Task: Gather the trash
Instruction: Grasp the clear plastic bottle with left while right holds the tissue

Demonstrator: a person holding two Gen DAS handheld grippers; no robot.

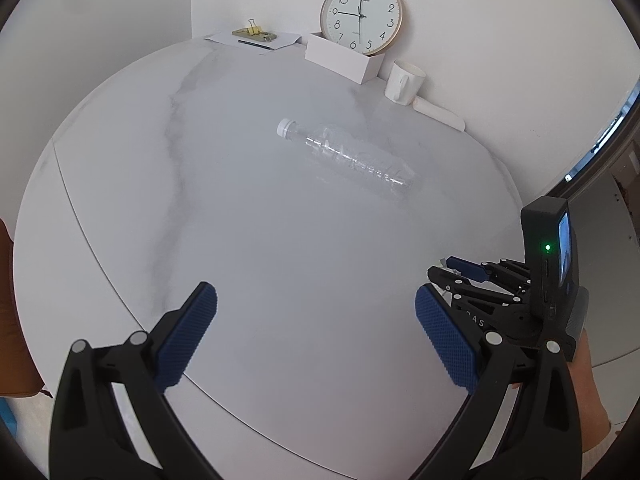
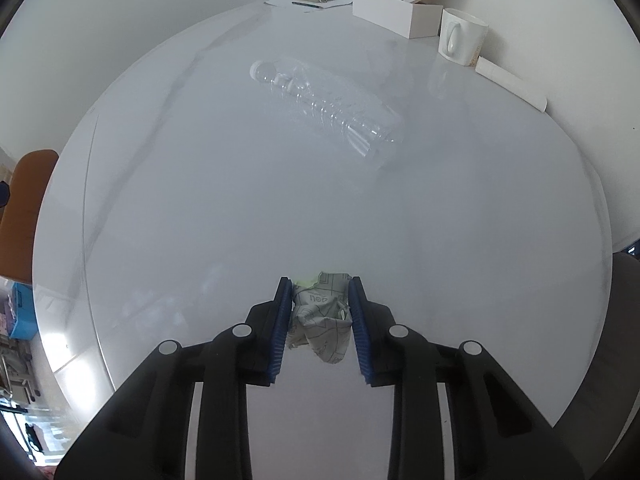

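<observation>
A clear empty plastic bottle with a white cap lies on its side in the middle of the white marble table; it also shows in the right wrist view. My right gripper is shut on a crumpled printed paper wad, held just above the table near its front edge. In the left wrist view the right gripper shows from the side at the right. My left gripper is open and empty above the table's front part, well short of the bottle.
At the back by the wall stand a round clock, a white box, a white mug, a white paper roll and papers with a yellow binder clip. A brown chair is at the left.
</observation>
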